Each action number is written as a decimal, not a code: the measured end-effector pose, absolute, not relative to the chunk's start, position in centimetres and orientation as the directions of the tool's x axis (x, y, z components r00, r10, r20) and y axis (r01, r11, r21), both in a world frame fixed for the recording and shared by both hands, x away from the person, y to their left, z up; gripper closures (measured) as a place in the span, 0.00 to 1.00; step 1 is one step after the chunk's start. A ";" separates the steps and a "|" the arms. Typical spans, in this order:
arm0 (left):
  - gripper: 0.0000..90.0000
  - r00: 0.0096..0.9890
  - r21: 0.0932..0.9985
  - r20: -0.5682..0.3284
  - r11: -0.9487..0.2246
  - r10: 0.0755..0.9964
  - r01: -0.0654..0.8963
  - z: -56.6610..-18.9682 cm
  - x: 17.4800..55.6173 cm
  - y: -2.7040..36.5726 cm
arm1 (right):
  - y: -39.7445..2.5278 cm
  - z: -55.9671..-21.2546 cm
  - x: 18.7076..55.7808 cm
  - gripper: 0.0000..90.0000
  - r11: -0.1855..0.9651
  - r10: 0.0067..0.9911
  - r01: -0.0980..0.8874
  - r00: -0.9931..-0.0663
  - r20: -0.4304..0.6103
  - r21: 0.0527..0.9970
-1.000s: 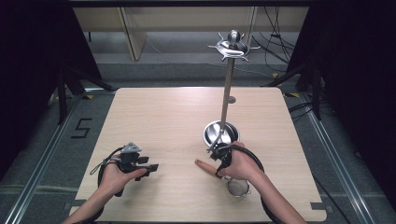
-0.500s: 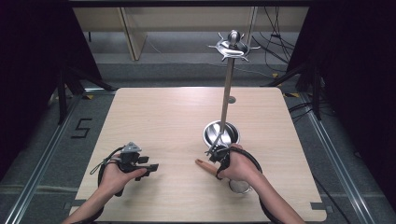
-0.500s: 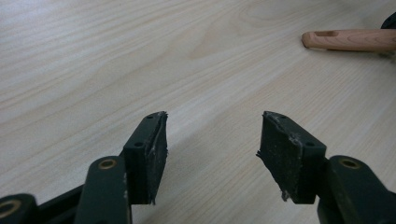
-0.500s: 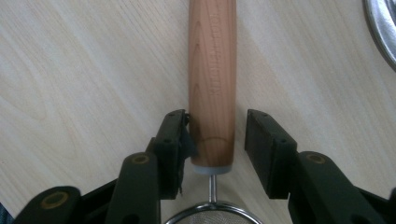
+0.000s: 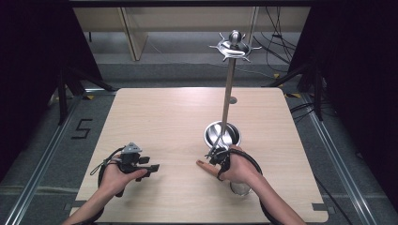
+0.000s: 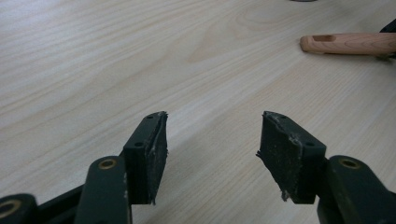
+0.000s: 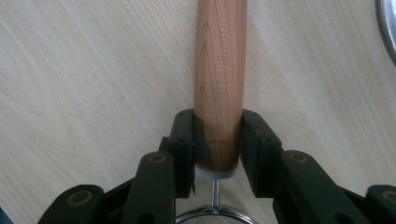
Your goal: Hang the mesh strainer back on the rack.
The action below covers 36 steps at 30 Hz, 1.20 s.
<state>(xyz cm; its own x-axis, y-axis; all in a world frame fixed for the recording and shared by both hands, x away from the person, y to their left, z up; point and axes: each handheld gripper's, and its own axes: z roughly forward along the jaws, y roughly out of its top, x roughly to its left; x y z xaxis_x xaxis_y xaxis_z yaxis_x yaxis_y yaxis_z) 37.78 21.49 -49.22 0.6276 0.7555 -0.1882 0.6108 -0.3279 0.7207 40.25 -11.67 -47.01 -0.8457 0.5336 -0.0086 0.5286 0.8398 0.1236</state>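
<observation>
**Strainer pinched by its wooden handle, left gripper idling**

The table (image 5: 155, 117) is carrying a steel bowl (image 5: 222, 134) and a tall metal stand (image 5: 228, 89) rising beside it. The strainer (image 7: 218, 93) is lying near the front edge, just short of the bowl, and the right gripper (image 7: 217, 140) is pinching the base of its handle. It is looking light and stiff; I'd judge the smooth round wood liable to twist, so gripping near the ferrule suits. The left gripper (image 6: 212, 149) is resting spread, holding nothing.

The right gripper view is showing lettering on the handle and the mesh rim; the left gripper view is showing the hanging hole at its tip.
</observation>
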 end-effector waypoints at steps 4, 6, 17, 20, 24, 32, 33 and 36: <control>0.45 0.626 0.720 -0.186 -0.328 0.757 0.611 -49.1 37.7 21.6 | -11.8 -46.9 39.9 0.76 0.832 0.541 0.536 -0.841 -0.001 0.142; 0.45 0.633 0.724 -0.179 -0.335 0.754 0.603 -49.0 37.7 21.7 | -11.7 -46.8 39.7 0.76 0.819 0.561 0.557 -0.828 0.014 0.137; 0.45 0.630 0.739 -0.176 -0.322 0.756 0.592 -48.9 37.4 21.7 | -13.6 -45.0 39.0 0.77 0.765 0.588 0.564 -0.809 0.020 0.312; 0.45 0.627 0.740 -0.173 -0.320 0.760 0.591 -48.8 37.4 21.7 | -14.1 -44.7 38.7 0.77 0.738 0.610 0.578 -0.792 0.024 0.348; 0.45 0.636 0.740 -0.164 -0.333 0.754 0.584 -48.8 37.4 21.7 | -15.3 -44.0 38.5 0.77 0.690 0.640 0.590 -0.768 0.029 0.419; 0.45 0.630 0.743 -0.166 -0.324 0.759 0.585 -48.7 37.4 21.9 | -17.3 -42.8 38.1 0.77 0.551 0.729 0.648 -0.681 0.075 0.526; 0.45 0.626 0.740 -0.157 -0.328 0.764 0.587 -48.7 37.3 21.8 | -17.4 -42.7 38.1 0.77 0.539 0.734 0.649 -0.675 0.079 0.537; 0.46 0.631 0.743 -0.166 -0.325 0.758 0.585 -48.7 37.4 21.8 | -18.1 -42.6 38.1 0.77 0.516 0.733 0.627 -0.676 0.078 0.584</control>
